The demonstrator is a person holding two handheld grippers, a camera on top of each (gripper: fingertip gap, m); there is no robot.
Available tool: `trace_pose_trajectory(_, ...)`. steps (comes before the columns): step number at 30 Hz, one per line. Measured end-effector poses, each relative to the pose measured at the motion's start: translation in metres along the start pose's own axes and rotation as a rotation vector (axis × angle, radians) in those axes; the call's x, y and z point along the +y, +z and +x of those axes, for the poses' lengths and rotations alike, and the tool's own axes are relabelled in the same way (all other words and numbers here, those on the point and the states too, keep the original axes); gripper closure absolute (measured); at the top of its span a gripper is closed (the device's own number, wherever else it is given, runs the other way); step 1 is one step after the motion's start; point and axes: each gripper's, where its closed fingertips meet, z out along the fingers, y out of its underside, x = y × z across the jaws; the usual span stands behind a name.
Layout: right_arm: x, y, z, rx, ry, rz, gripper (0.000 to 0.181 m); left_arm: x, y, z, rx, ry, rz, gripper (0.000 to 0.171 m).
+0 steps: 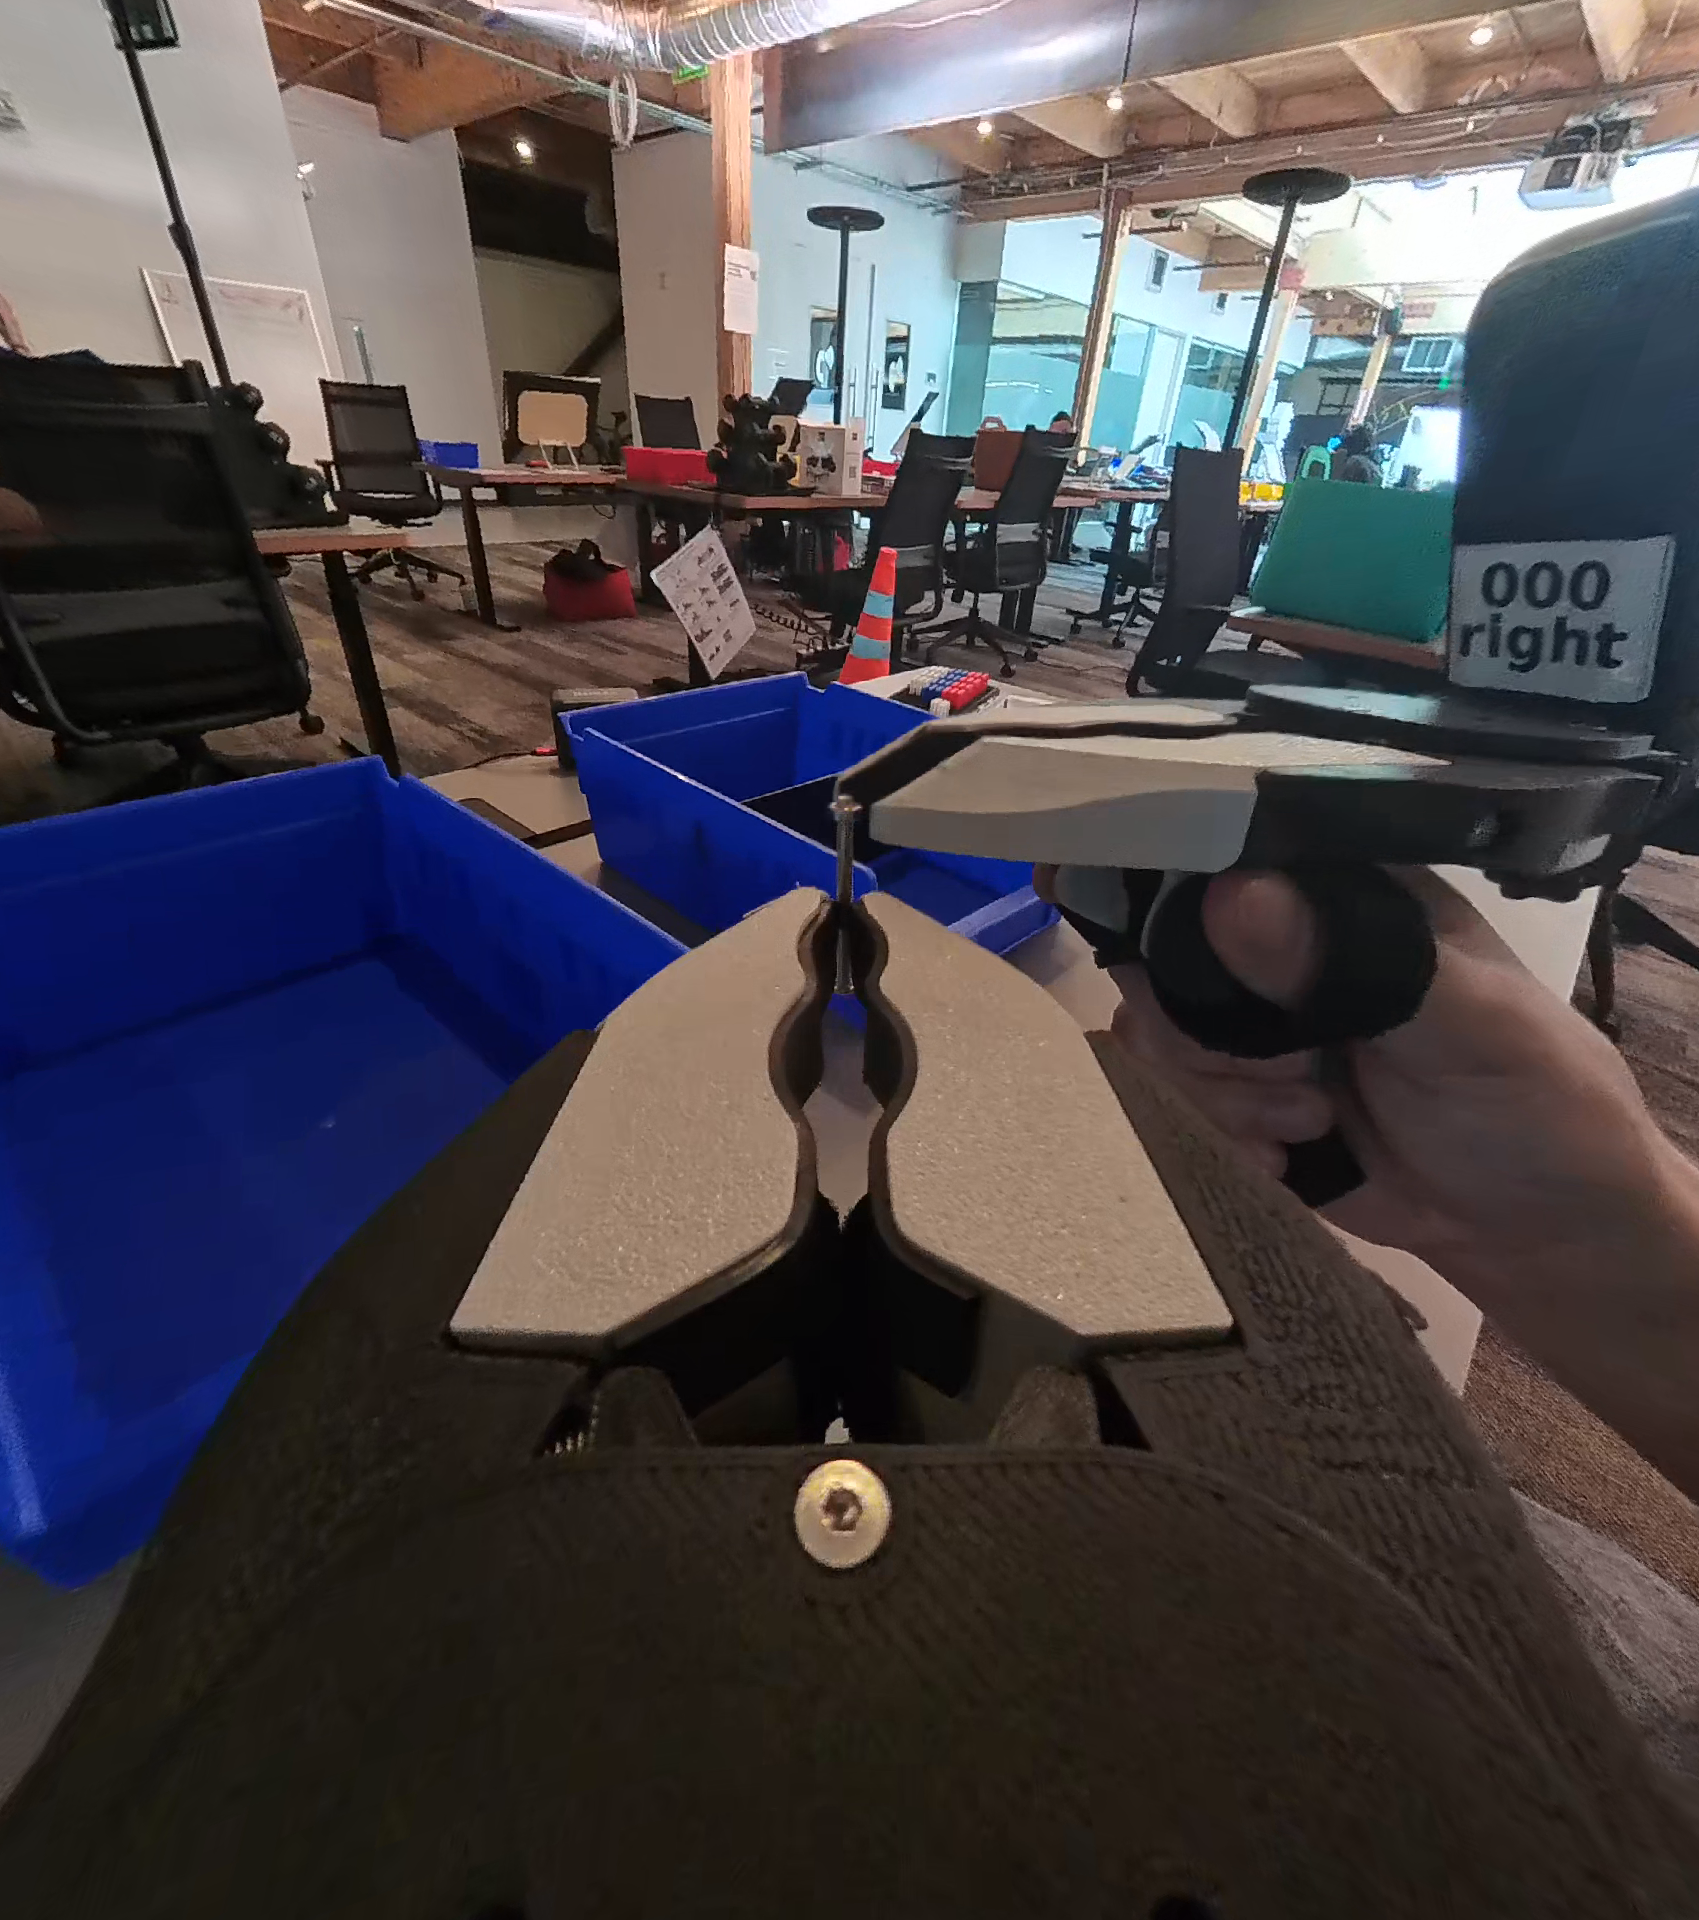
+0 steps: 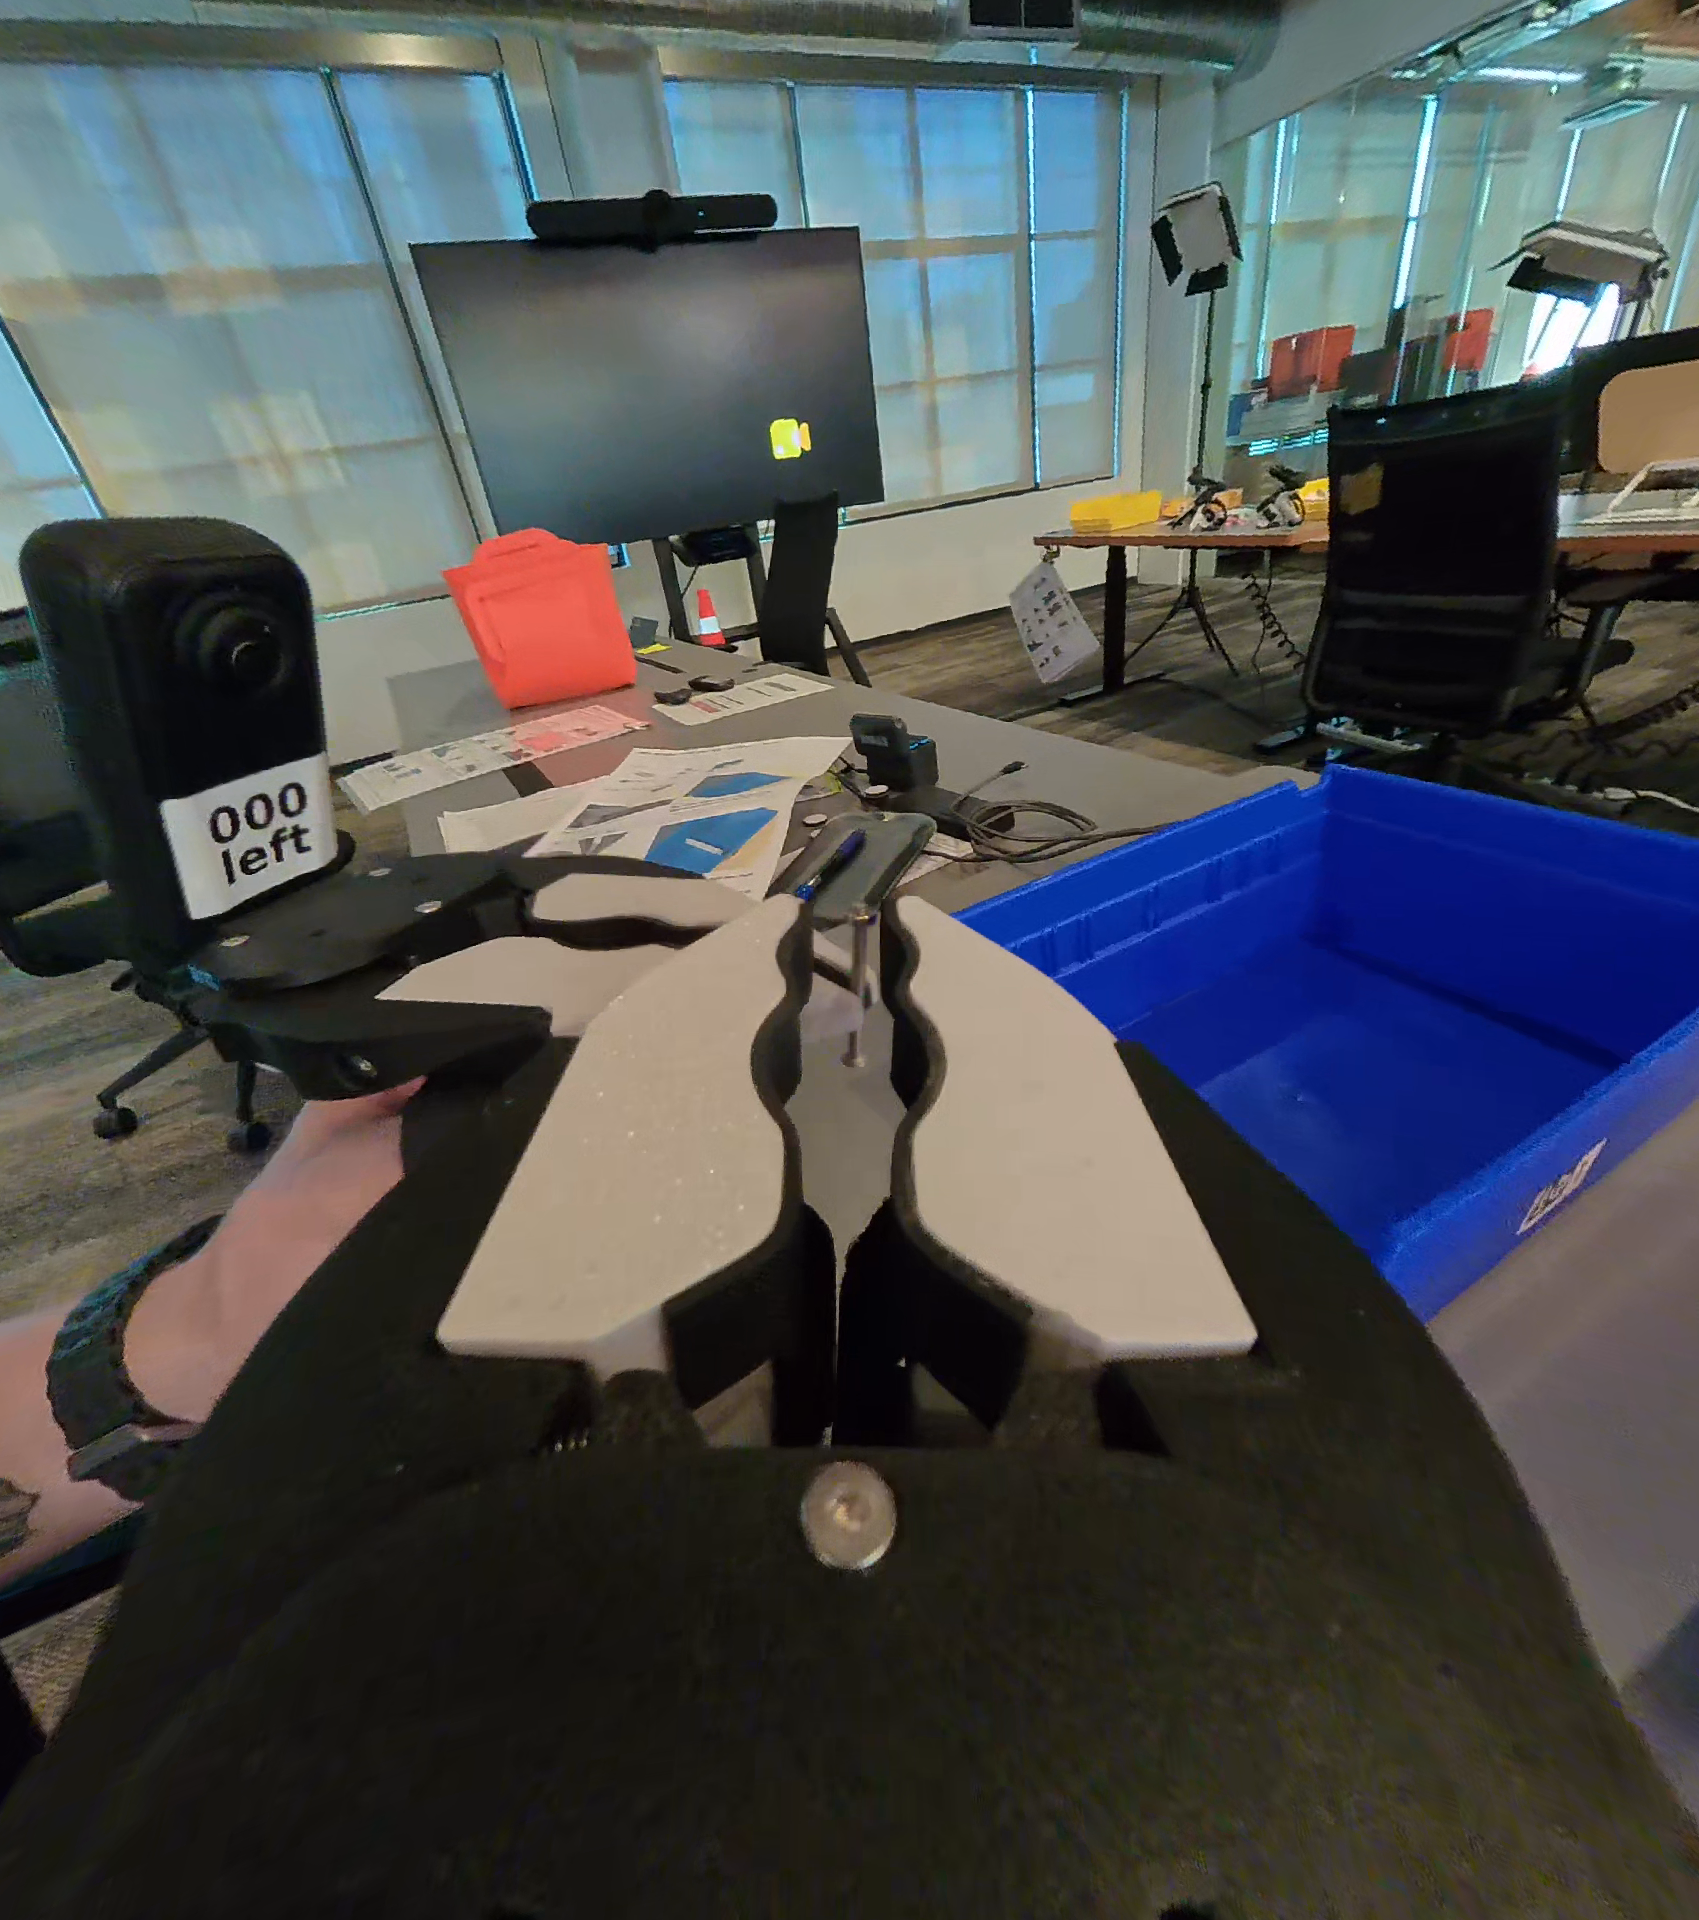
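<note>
Both pairs of fingers meet on one thin metal screw (image 1: 843, 899). The left gripper (image 1: 843, 914) is clenched on its lower shank, holding it upright. The right gripper (image 1: 860, 805) reaches in from the side, its fingers pinched near the head, seemingly so both share the grip. In the right wrist view the screw (image 2: 858, 987) stands between that gripper's tips (image 2: 850, 940). Blue bins (image 1: 232, 997) sit open on the tabletop (image 2: 1603, 1382) just beyond, well placed for sorting.

A thin upright metal screw (image 1: 843, 894) stood between both tools' tips. The large blue plastic bin (image 1: 201, 1039) lay left of it on the table (image 2: 1603, 1455), another blue bin (image 1: 720, 769) behind.
</note>
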Motion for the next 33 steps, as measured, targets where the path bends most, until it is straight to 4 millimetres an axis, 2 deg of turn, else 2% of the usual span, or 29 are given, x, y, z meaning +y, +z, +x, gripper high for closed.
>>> trace_pose_trajectory(14,-0.001,0.003,-0.008,0.008,-0.027,0.012,0.176,-0.005,-0.007,0.007,-0.013,0.051,0.027,0.170)
trace_pose_trajectory(19,0.000,-0.002,-0.017,-0.108,-0.006,-0.022,0.177,-0.005,-0.010,0.016,0.060,0.000,0.028,0.170)
trace_pose_trajectory(24,-0.007,-0.020,-0.028,-0.449,0.074,-0.042,0.177,-0.012,-0.012,0.036,0.211,-0.076,0.009,0.170)
trace_pose_trajectory(28,-0.018,-0.047,-0.041,-0.905,0.156,-0.045,0.177,-0.021,-0.011,0.063,0.372,-0.135,0.003,0.170)
trace_pose_trajectory(33,-0.028,-0.079,-0.051,-1.374,0.213,-0.065,0.177,-0.027,-0.011,0.093,0.503,-0.157,-0.006,0.170)
